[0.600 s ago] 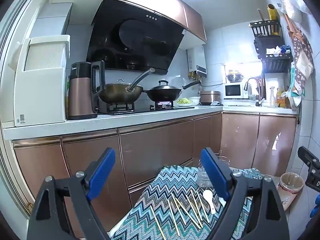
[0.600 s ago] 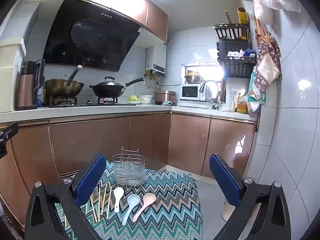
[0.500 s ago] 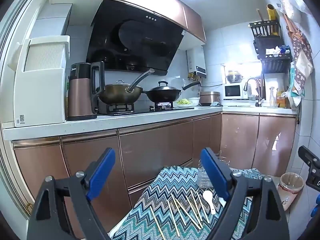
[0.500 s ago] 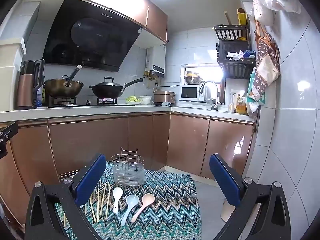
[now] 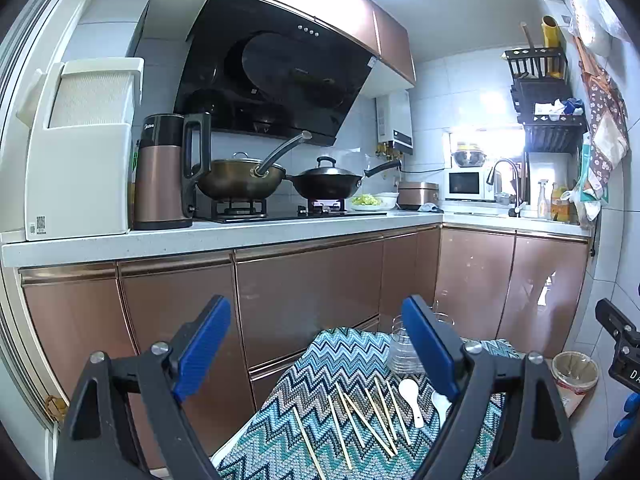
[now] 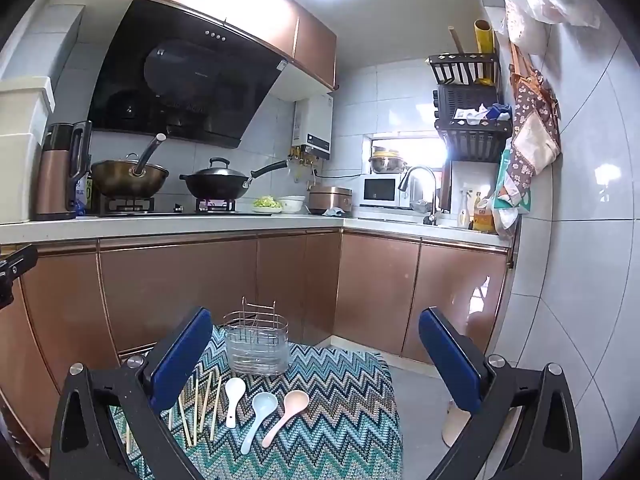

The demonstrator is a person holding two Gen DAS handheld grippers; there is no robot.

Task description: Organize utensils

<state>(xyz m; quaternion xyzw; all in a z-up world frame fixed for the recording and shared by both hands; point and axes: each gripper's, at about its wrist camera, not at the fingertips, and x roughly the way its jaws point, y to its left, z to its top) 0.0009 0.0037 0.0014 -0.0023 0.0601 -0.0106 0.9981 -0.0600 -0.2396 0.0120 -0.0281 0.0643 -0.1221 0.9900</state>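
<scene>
- My right gripper (image 6: 316, 364) stood with its jaws spread wide and nothing between the pads; my left gripper (image 5: 316, 352) was likewise wide apart and empty.
- Both hung above and short of the zigzag cloth (image 6: 344, 408), touching none of the utensils.
- The wire holder (image 6: 257, 344) stood upright at the far edge of the cloth, just left of centre in my right view.
- Three spoons lay nearer me than the holder: the white spoon (image 6: 233, 398), the blue spoon (image 6: 258, 412) and the pink spoon (image 6: 287, 410), bowls toward the holder, handles running back toward me.
- The chopsticks (image 5: 360, 416) lay scattered to the left of the spoons, their long axes also running roughly away from me.
- I judged my right gripper the nearer to the spoons and my left the nearer to the chopsticks.
- Since the handles ran along my line of reach, I judged my jaws could close across a handle without much turning of the wrist.
</scene>
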